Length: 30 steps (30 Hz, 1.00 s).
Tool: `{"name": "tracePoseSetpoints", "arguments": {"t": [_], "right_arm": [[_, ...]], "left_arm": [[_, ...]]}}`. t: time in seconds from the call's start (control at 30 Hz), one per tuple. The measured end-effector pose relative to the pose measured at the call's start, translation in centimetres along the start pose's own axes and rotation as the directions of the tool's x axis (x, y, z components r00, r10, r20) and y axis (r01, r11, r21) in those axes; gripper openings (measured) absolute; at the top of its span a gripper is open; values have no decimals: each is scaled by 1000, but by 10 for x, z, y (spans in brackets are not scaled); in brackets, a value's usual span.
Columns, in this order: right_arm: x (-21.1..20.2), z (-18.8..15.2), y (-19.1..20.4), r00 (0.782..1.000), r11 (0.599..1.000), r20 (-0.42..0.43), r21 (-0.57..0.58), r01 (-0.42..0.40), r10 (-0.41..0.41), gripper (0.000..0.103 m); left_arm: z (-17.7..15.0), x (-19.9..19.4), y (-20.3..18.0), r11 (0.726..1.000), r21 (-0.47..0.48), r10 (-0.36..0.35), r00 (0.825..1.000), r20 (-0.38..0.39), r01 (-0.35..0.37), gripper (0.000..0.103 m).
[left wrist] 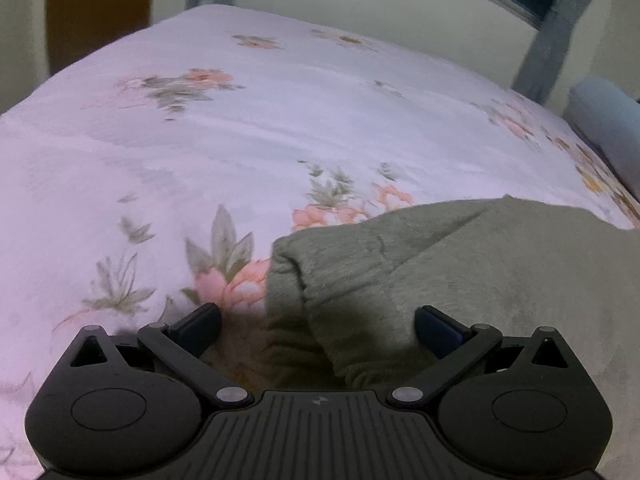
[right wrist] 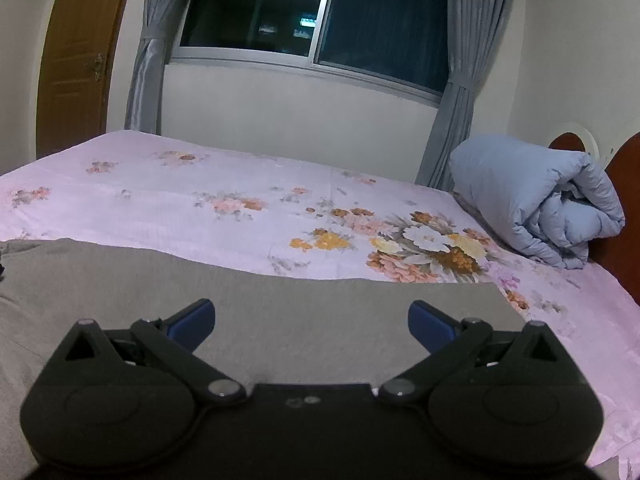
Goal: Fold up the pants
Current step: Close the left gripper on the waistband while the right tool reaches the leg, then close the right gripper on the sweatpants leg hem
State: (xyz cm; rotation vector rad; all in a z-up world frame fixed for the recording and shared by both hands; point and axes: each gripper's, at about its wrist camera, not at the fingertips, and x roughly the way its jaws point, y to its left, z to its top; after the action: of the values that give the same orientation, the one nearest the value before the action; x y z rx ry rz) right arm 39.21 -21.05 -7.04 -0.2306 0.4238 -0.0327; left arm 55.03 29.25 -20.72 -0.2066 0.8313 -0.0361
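Grey-green fleece pants (left wrist: 460, 272) lie on a bed with a pink flowered sheet (left wrist: 208, 128). In the left wrist view a rounded, cuffed end of the pants sits between the fingers of my left gripper (left wrist: 318, 328), which stands open just above it. In the right wrist view the pants (right wrist: 248, 300) spread flat across the lower frame, with a straight edge and a corner at the right. My right gripper (right wrist: 311, 322) hovers over that flat cloth, open, with nothing held.
A rolled light blue duvet (right wrist: 540, 204) rests at the head of the bed, by a dark wooden headboard (right wrist: 624, 208). Behind the bed are a dark window (right wrist: 320, 8), grey curtains (right wrist: 460, 80) and a wooden door (right wrist: 76, 52).
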Motion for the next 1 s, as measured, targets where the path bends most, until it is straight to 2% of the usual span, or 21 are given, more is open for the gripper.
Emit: {"name": "tracePoseSetpoints", "arguments": {"t": [0.03,0.1,0.13,0.17,0.27,0.3,0.43,0.6,0.73,0.83,0.93,0.97,1.0], "right_arm": [[0,0,1,1000,1000,0,0,-1,1,97],[1,-2,1,1000,1000,-1,4,-4,4,97],[3,-3,1,1000,1000,-5,8,-6,6,97],[4,-3,2,1000,1000,-8,8,-5,5,97],[8,-5,2,1000,1000,-17,11,-6,7,97],[8,-4,2,1000,1000,-17,12,-9,10,97],[12,-4,0,999,999,-16,4,-42,42,97],[43,4,-7,993,993,-38,-19,-113,112,97],[95,20,-19,978,981,-73,-16,-195,194,97],[133,31,-20,953,957,-115,-51,-287,280,87],[172,38,-14,915,919,-182,-101,-381,359,71],[185,39,-11,899,900,-206,-128,-416,386,69],[194,39,-8,892,890,-228,-155,-429,390,67]], "left_arm": [[1,1,-1,1000,8,-10,1000,-6,10,103],[4,0,-1,999,21,-27,1000,-14,27,91],[6,-3,-2,998,27,-49,999,-8,49,70],[8,-7,-4,997,24,-73,997,-5,73,63],[10,-15,-4,995,21,-99,995,-1,99,45],[11,-19,-3,994,10,-111,994,6,110,43],[8,-37,-2,991,-15,-129,990,51,130,22],[6,-59,1,990,-39,-131,986,102,135,21],[11,-65,-8,993,-38,-107,989,107,111,21],[12,-67,-13,996,-13,-84,991,102,86,21],[13,-68,-9,996,-16,-81,992,93,82,22],[13,-67,-9,997,-10,-77,993,88,78,22],[13,-66,-9,997,-2,-72,994,82,72,22]]}}
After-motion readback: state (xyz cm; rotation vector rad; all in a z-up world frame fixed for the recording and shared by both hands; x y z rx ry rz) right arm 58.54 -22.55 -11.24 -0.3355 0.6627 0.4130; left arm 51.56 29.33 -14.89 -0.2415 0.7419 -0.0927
